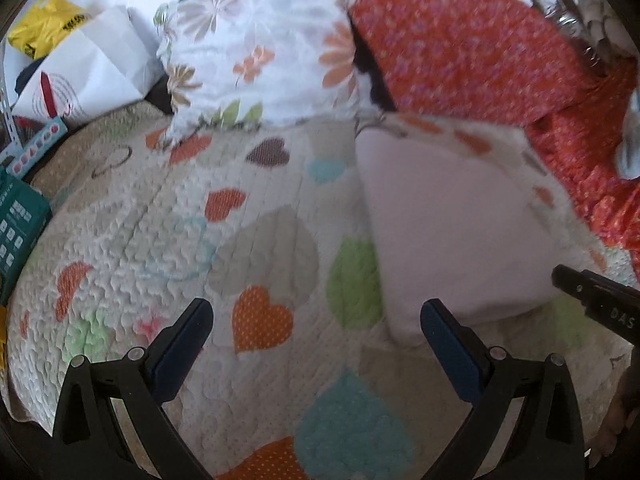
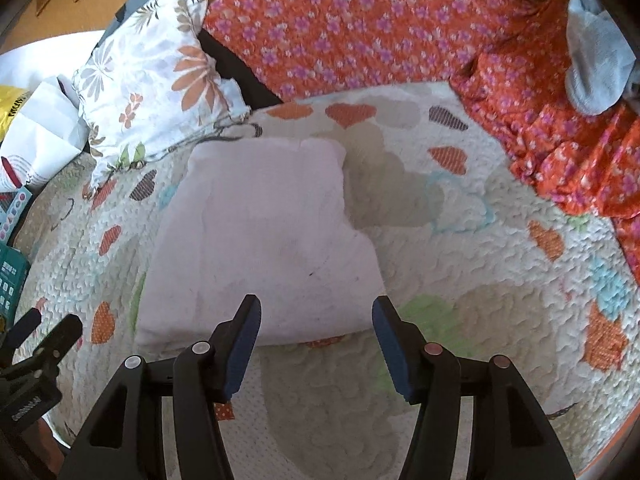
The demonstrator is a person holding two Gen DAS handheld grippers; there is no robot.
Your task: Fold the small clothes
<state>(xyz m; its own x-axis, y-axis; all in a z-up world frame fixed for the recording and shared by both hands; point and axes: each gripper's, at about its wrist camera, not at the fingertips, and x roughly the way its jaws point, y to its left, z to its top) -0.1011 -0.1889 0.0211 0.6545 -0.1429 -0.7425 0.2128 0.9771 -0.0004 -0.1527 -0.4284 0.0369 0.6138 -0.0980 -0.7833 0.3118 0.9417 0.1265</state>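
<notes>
A pale pink folded garment [image 2: 264, 240] lies flat on the heart-patterned quilt [image 2: 460, 264]. In the left wrist view the garment [image 1: 452, 232] lies to the right of centre. My left gripper [image 1: 316, 312] is open and empty above the quilt [image 1: 168, 248], left of the garment. My right gripper [image 2: 316, 312] is open and empty, its fingertips just over the garment's near edge. The right gripper's finger [image 1: 588, 292] shows at the right edge of the left view. The left gripper [image 2: 44, 336] shows at the lower left of the right view.
A floral white pillow [image 1: 260, 48] and an orange flowered cloth [image 2: 380, 20] lie at the back. A grey sock [image 2: 596, 64] lies on the orange cloth. White paper bags [image 1: 88, 72], a yellow bag [image 1: 44, 24] and a teal box [image 1: 16, 232] sit at the left.
</notes>
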